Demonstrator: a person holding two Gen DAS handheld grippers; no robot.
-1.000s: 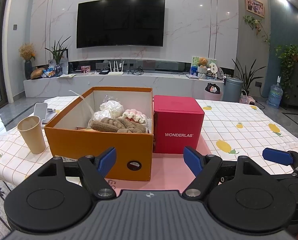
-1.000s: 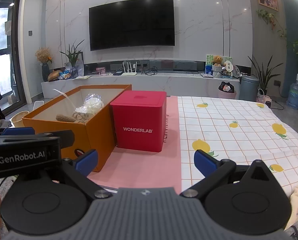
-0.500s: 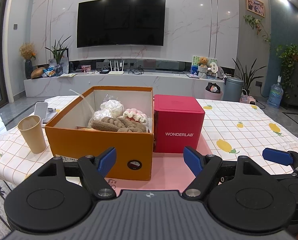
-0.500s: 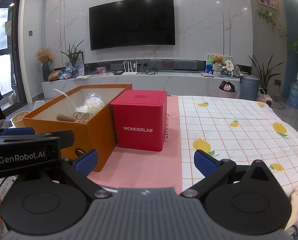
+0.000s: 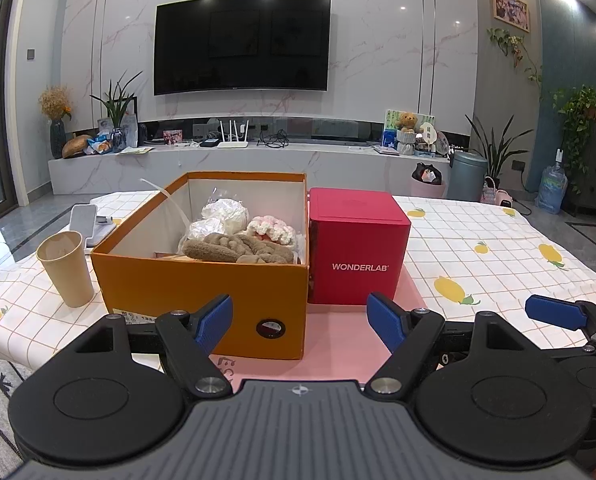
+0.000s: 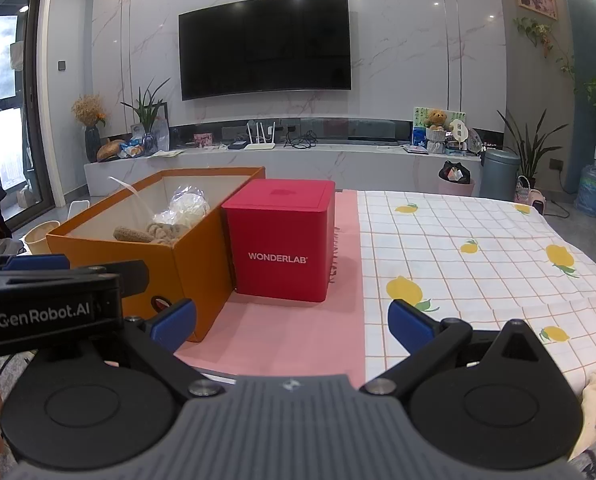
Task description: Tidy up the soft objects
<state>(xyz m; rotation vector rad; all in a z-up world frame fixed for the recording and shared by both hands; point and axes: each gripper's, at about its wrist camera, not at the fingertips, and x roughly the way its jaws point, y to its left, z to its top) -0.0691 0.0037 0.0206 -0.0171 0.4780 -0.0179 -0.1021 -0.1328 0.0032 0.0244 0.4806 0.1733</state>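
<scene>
Both grippers hover level at the near edge of the counter [image 5: 498,236], side by side and pointing toward the far wall. The left gripper [image 5: 300,322] has its jaws spread wide, holding nothing, touching nothing. The right gripper [image 6: 292,322] is the same: jaws wide apart, empty. Just ahead of the left jaws sits the open orange box [image 5: 202,292], and inside it lie the soft objects: a brown plush piece [image 5: 234,249], white bagged bundles [image 5: 222,218] and a pink-and-white fluffy piece [image 5: 272,229]. The red box [image 6: 280,248] touches the orange box's right wall, straight ahead of the right jaws. A paper cup [image 5: 67,268] stands left of the orange box.
</scene>
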